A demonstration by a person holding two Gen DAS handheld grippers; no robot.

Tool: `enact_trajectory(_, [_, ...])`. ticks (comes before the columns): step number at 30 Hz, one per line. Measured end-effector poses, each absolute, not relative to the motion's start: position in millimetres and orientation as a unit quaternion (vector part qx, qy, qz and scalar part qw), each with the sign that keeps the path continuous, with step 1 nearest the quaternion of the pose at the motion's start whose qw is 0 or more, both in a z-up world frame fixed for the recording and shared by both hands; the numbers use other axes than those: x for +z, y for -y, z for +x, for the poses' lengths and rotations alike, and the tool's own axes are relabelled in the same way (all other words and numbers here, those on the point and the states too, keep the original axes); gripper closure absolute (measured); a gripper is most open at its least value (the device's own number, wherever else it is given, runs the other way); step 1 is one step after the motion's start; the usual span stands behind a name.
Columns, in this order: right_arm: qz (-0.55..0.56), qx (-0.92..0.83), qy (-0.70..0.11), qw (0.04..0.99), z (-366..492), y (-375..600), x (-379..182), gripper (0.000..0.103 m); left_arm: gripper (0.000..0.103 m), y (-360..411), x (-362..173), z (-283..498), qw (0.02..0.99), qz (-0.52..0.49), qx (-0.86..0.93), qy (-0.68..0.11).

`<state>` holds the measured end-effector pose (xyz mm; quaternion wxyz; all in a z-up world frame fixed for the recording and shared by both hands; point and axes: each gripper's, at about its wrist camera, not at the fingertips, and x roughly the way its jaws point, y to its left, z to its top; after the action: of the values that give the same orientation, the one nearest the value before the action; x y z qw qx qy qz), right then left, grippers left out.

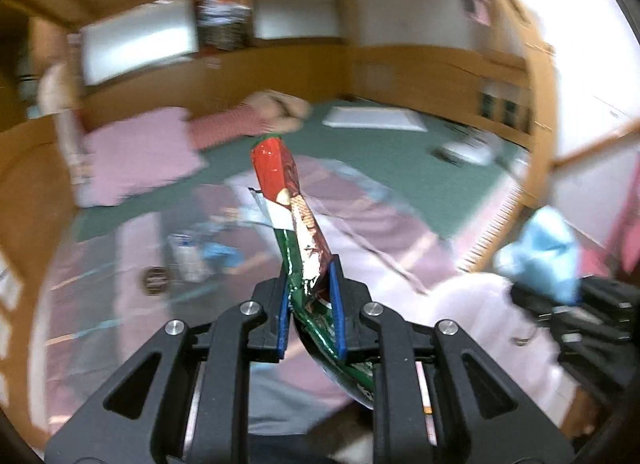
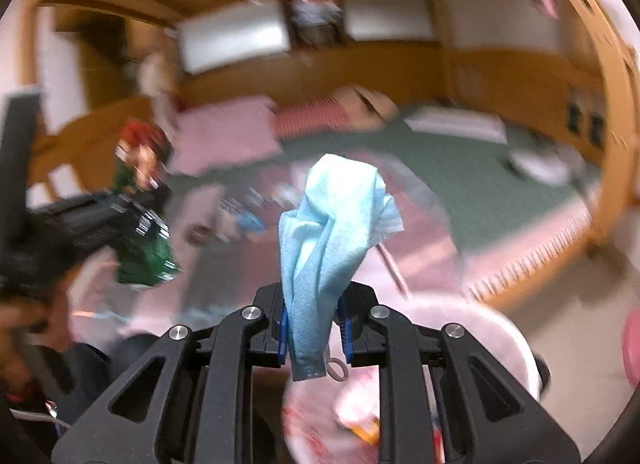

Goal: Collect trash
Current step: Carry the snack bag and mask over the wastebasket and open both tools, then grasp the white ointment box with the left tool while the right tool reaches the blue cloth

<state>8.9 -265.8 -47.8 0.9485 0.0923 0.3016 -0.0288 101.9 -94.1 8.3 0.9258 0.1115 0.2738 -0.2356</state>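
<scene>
Left gripper: fingers narrowed onto a red, white and green snack wrapper, which rose upright from between them, its tail hanging below. Right gripper: fingers clamped on a crumpled light-blue tissue, which stood up from between them with a short end drooping beneath. A pale bin holding scraps sat directly below the right fingers. Patterned pink mat lay ahead of both; background motion-blurred.
</scene>
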Motion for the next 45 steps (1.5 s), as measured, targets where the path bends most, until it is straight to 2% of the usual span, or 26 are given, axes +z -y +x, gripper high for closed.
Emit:
enact_trajectory(6, [0.127, -0.068, -0.389, 0.910, 15.3, 306.0, -106.9, 0.082, 0.085, 149.7, -26.9, 105.6, 0.887, 0.136, -0.305, -0.320])
enact_trajectory(7, [0.131, -0.072, -0.401, 0.904, 15.2, 309.8, -114.7, 0.080, 0.085, 156.9, -32.5, 108.0, 0.882, 0.143, -0.309, -0.325])
enact_trajectory(8, [0.134, -0.077, -0.412, 0.898, 16.0, 311.1, -120.3, 0.065, 0.085, 163.1, -38.5, 111.0, 0.878, 0.151, -0.313, -0.330])
enact_trajectory(10, [0.140, -0.082, -0.416, 0.895, 11.5, 314.7, -126.7, 0.045, 0.085, 171.7, -47.0, 111.8, 0.868, 0.158, -0.325, -0.341])
enact_trajectory(17, [0.120, -0.141, -0.372, 0.910, -30.4, 318.3, -116.3, 0.024, 0.082, 197.0, -80.8, 114.8, 0.820, 0.152, -0.387, -0.394])
enact_trajectory(18, [0.106, -0.153, -0.371, 0.910, -33.1, 319.1, -115.1, 0.023, 0.081, 200.3, -84.5, 114.8, 0.813, 0.150, -0.395, -0.402])
enact_trajectory(20, [0.088, -0.175, -0.374, 0.906, -36.4, 322.5, -117.2, 0.022, 0.068, 207.3, -94.3, 114.0, 0.799, 0.144, -0.405, -0.420])
enact_trajectory(22, [0.091, -0.187, -0.378, 0.902, -40.0, 332.7, -120.3, 0.022, 0.062, 211.1, -101.2, 112.6, 0.787, 0.139, -0.418, -0.433])
enact_trajectory(26, [0.099, -0.191, -0.385, 0.898, -38.3, 338.3, -124.9, 0.022, 0.037, 215.7, -109.8, 108.9, 0.776, 0.137, -0.426, -0.445])
enact_trajectory(30, [0.097, -0.195, -0.384, 0.897, -36.5, 338.7, -125.2, 0.022, 0.027, 210.4, -109.6, 112.4, 0.779, 0.129, -0.422, -0.446])
enact_trajectory(32, [0.097, -0.196, -0.383, 0.897, -35.0, 339.0, -125.1, 0.022, 0.017, 206.9, -107.7, 115.9, 0.784, 0.123, -0.415, -0.444])
enact_trajectory(37, [0.108, -0.163, -0.366, 0.910, -22.1, 332.1, -115.9, 0.021, 0.017, 164.7, -93.3, 146.2, 0.828, 0.106, -0.351, -0.424])
enact_trajectory(39, [0.118, -0.128, -0.360, 0.916, -2.6, 324.0, -110.6, 0.017, 0.017, 130.7, -87.8, 167.2, 0.850, 0.089, -0.303, -0.421])
enact_trajectory(45, [0.139, -0.017, -0.362, 0.922, 98.8, 272.0, -88.1, 0.017, 0.017, -1.9, -86.5, 236.8, 0.899, 0.025, -0.109, -0.424])
